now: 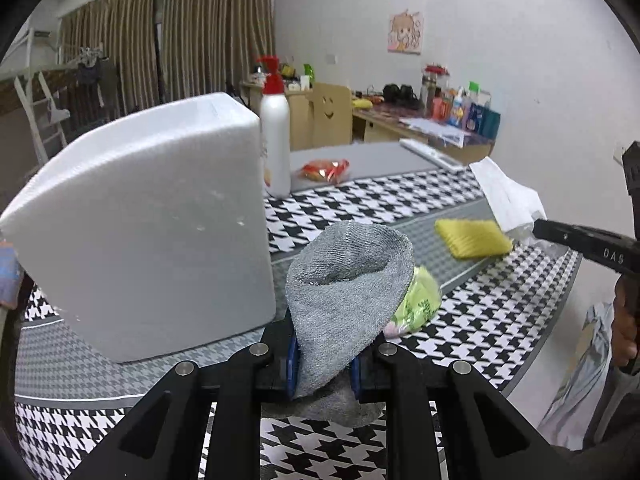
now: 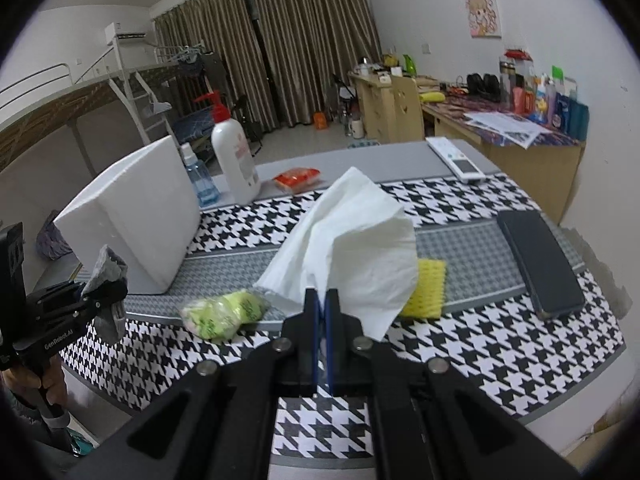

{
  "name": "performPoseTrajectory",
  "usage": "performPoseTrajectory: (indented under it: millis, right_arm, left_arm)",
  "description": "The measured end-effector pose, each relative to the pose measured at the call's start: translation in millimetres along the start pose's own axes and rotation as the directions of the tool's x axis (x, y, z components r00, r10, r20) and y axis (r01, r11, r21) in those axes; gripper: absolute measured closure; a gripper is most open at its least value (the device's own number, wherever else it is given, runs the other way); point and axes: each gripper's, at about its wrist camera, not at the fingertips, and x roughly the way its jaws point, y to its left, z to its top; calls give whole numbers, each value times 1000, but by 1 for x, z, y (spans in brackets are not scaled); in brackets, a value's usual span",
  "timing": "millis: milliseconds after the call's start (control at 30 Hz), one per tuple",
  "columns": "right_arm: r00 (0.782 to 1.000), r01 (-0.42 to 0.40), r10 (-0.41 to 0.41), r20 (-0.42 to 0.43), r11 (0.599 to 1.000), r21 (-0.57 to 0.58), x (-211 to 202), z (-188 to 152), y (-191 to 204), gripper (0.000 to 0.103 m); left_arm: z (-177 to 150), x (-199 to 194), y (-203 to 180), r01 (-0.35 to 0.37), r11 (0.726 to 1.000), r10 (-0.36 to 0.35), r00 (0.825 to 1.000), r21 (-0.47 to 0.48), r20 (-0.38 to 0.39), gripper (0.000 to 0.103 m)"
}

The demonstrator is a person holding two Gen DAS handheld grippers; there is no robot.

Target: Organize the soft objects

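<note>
My left gripper [image 1: 324, 368] is shut on a grey knitted sock [image 1: 348, 292], which stands up from the blue pads above the houndstooth tablecloth [image 1: 360, 200]. In the right wrist view that gripper [image 2: 108, 280] is at the far left with the sock [image 2: 106, 268] in it. My right gripper [image 2: 321, 304] is shut on a white tissue [image 2: 348, 240] that fans upward. On the cloth lie a yellow sponge [image 2: 426, 288] behind the tissue and a green soft packet [image 2: 222, 314] to its left. The sock partly covers the green packet [image 1: 420, 304] in the left wrist view.
A white foam box [image 1: 148, 224] stands close on the left. Behind it are a white pump bottle [image 2: 236, 160], a blue bottle [image 2: 200, 180] and a red snack packet [image 2: 298, 178]. A black case [image 2: 540, 260] and a remote [image 2: 456, 158] lie at the right.
</note>
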Motion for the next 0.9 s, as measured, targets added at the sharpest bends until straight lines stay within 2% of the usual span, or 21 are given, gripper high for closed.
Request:
performPoseTrajectory:
  millis: [633,900]
  right_arm:
    - [996,-44,49,68,996,-75,-10,17,25,98]
    - [991,-80,91,102,990,-114,-11,29,39,98]
  left_arm:
    - [10,-29,3,-37,999,37,995,-9,94,82]
    - [25,-45,7,-49,999,49,988,-6,147,82]
